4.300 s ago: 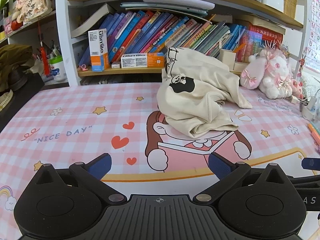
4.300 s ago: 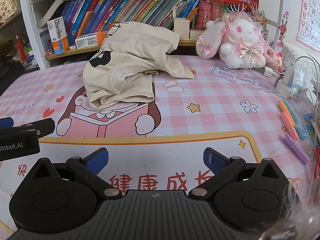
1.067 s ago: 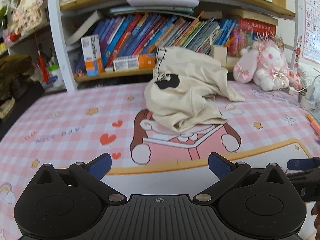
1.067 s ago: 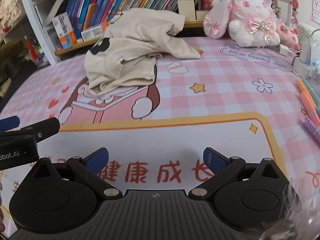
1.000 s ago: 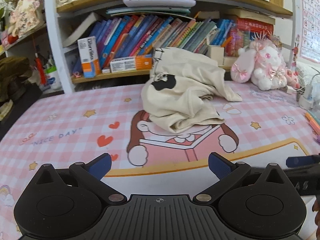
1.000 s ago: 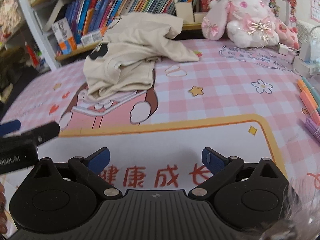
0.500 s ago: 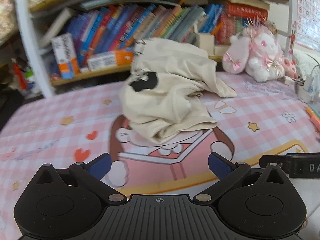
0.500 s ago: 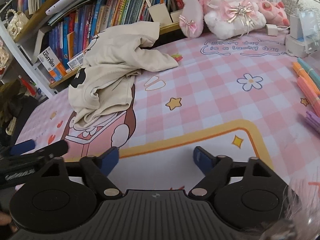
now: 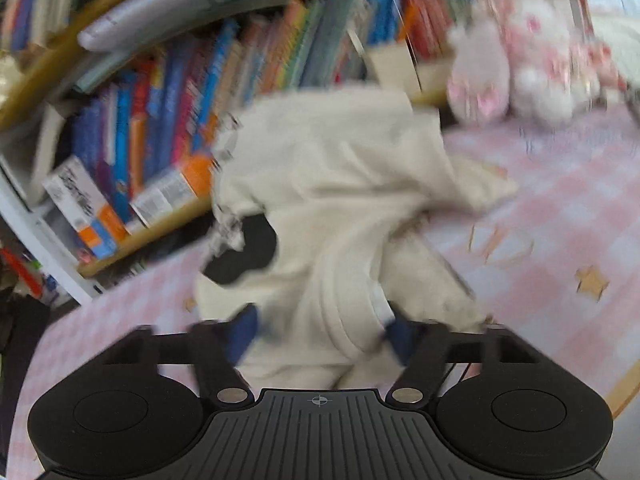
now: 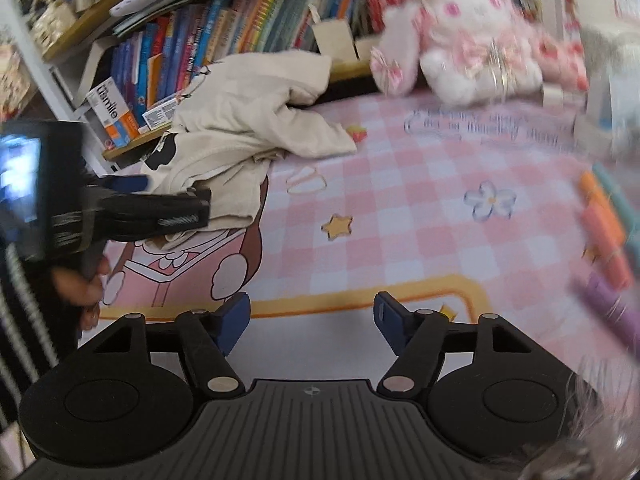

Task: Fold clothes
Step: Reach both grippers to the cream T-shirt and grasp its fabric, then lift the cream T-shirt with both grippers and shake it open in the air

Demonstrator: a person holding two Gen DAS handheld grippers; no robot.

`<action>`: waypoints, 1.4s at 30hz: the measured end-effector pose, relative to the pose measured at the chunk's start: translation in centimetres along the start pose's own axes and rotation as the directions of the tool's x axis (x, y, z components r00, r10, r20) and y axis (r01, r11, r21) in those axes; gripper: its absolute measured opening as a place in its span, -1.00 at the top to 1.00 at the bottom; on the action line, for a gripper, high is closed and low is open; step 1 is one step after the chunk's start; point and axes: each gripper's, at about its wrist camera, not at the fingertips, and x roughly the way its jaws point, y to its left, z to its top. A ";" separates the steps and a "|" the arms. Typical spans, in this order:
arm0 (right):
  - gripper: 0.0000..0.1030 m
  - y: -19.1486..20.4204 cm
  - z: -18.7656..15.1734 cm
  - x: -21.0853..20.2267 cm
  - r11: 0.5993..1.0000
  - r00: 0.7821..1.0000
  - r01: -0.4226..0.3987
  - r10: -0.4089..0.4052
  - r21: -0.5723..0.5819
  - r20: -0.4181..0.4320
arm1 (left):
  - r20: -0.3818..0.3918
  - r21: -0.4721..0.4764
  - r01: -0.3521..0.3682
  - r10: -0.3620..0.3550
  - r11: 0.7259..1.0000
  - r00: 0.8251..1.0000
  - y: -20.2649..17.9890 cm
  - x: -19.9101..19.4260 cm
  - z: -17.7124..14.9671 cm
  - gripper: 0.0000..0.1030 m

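Observation:
A crumpled cream garment (image 9: 340, 208) with a black patch lies heaped on the pink checked table mat, against the bookshelf; it also shows in the right wrist view (image 10: 240, 140). My left gripper (image 9: 320, 332) is open with its blue fingertips on either side of the garment's near fold; the view is blurred. From the right wrist view the left gripper (image 10: 176, 200) reaches into the garment's near edge. My right gripper (image 10: 312, 316) is open and empty, above the mat's orange border, well short of the garment.
A bookshelf (image 10: 224, 32) full of books stands behind the garment. A pink and white plush rabbit (image 10: 464, 40) sits at the back right. Several coloured markers (image 10: 608, 232) lie at the right edge. A white charger (image 10: 608, 108) is beside the plush.
My left gripper has moved forward quickly to the garment, and its jaws have narrowed around the near fold. My right gripper has moved forward and its jaws have narrowed a little.

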 end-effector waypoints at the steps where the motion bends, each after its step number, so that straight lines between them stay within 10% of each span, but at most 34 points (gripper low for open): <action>1: -0.33 0.3 0.0 0.0 1.000 1.000 0.006 -0.006 -0.027 0.010 | -0.010 0.011 0.004 -0.003 1.000 1.000 0.0 0.2 0.0 0.40; 8: -0.37 4.9 0.2 0.2 0.952 0.993 0.080 -0.050 -0.294 0.110 | 0.186 -0.083 0.109 -0.092 0.991 0.978 4.3 -7.3 -0.2 0.68; 15: -0.39 13.5 -1.4 1.5 0.707 0.946 0.253 -0.039 -0.660 0.321 | 0.254 -0.139 0.205 -0.166 0.969 0.953 9.3 -14.4 -3.2 0.69; 21: -0.04 17.0 -3.5 4.4 0.602 0.937 0.302 -0.046 -0.739 0.345 | 0.273 -0.144 0.237 -0.191 0.961 0.943 11.6 -17.1 -5.7 0.69; 24: 0.28 18.0 -3.9 4.5 0.585 0.950 0.274 -0.040 -0.763 0.311 | 0.280 -0.146 0.243 -0.196 0.959 0.940 12.7 -18.2 -6.9 0.69; 26: 0.89 18.3 -3.9 4.4 0.589 0.962 0.242 -0.045 -0.771 0.268 | 0.279 -0.171 0.249 -0.195 0.953 0.940 14.0 -17.9 -7.4 0.69; 31: 0.94 17.9 -1.9 2.3 0.673 0.951 0.272 -0.080 -0.688 0.298 | 0.185 -0.107 0.187 -0.166 0.976 0.969 13.3 -15.3 -9.5 0.55; 37: 0.94 16.9 0.4 1.0 0.664 0.921 0.347 -0.106 -0.662 0.376 | 0.099 -0.096 0.214 -0.205 0.972 0.974 9.6 -13.3 -12.3 -0.22; 42: 0.94 15.9 0.8 1.7 0.645 0.926 0.340 -0.105 -0.684 0.362 | 0.076 -0.064 0.155 -0.150 0.986 0.986 7.2 -12.8 -13.8 -0.37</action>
